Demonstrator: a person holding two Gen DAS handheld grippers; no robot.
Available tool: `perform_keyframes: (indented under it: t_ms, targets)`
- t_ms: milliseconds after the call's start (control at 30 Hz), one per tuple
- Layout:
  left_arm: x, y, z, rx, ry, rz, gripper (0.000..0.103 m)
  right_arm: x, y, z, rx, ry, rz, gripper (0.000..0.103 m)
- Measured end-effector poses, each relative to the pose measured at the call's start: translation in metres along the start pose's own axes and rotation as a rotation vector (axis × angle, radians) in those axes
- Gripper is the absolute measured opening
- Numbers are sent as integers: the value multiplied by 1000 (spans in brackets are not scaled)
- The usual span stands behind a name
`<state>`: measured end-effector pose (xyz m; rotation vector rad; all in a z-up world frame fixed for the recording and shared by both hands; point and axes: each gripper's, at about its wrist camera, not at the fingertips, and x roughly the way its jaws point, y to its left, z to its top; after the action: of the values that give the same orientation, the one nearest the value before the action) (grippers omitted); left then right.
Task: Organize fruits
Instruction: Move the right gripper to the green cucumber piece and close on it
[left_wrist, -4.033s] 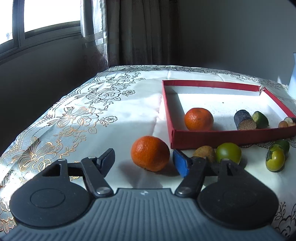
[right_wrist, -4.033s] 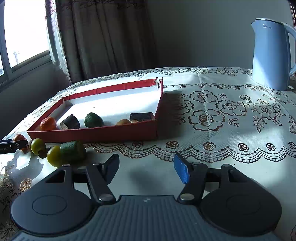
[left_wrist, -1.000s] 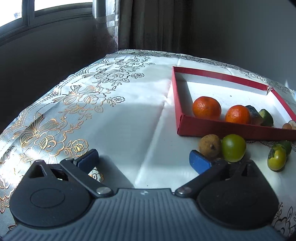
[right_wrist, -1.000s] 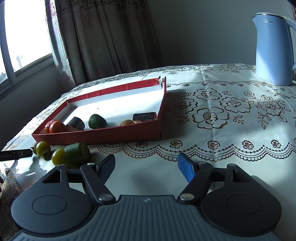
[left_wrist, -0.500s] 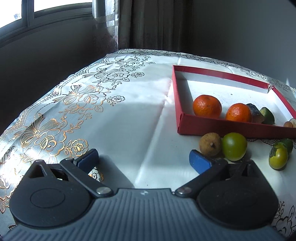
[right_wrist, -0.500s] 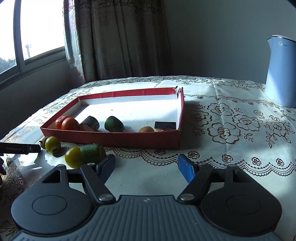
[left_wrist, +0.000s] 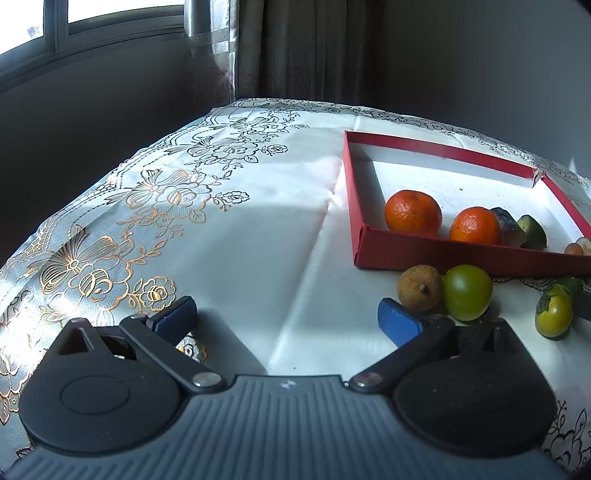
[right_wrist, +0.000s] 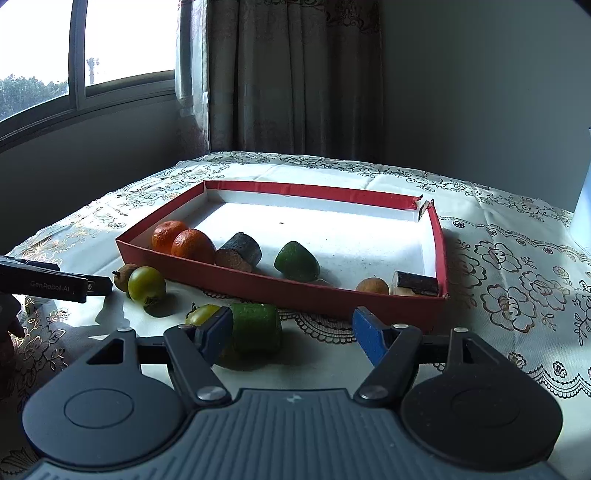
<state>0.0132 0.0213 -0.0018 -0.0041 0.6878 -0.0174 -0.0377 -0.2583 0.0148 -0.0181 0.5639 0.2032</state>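
The red tray (left_wrist: 436, 251) (right_wrist: 295, 291) holds two oranges (left_wrist: 413, 212) (right_wrist: 192, 245), a dark cylinder (right_wrist: 240, 254), a green fruit (right_wrist: 295, 260) and small pieces. In front of it lie a brown fruit (left_wrist: 421, 288), a round green fruit (left_wrist: 467, 291) (right_wrist: 146, 284), a yellow-green fruit (left_wrist: 554, 314) (right_wrist: 203, 314) and a green cylinder piece (right_wrist: 255, 328). My left gripper (left_wrist: 286, 314) is open and empty, its right finger just short of the brown fruit. My right gripper (right_wrist: 291, 330) is closing; the green cylinder lies just beyond its left finger, untouched.
The left gripper's finger (right_wrist: 74, 286) pokes in from the left, near the brown fruit. A pale blue kettle (right_wrist: 583, 214) stands at the far right. The flowered tablecloth (left_wrist: 166, 206) drops off at the left edge, under a window and curtain.
The right gripper has swung left and rolled, so the loose green cylinder and yellow-green fruit now sit at its left finger. The left gripper has stayed put.
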Motion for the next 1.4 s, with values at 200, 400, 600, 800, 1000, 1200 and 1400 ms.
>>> perform_keyframes:
  t_ms: [200,400,600,800,1000,1200,1400]
  targets:
    - [0,0,0,-2,-1,-1,103,7,8,1,-30,-26,-24,72]
    - [-1,0,0,-6,-4,-6,103,9,-2,1,42,-25,-25,72]
    - [-1,1,0,-9,-5,-8,103,2,-11,-4,77,-20,-72,72]
    - [0,0,0,-10,-6,-8,103,9,-1,-4,35,2,-34,72]
    - [0,0,0,-9,-6,-8,103,16,3,-3,24,32,28,54]
    - [0,0,0,-10,-6,-8,103,18,7,-5,12,47,46,38]
    - [-1,0,0,-10,-6,-8,103,15,8,-4,12,34,40,29]
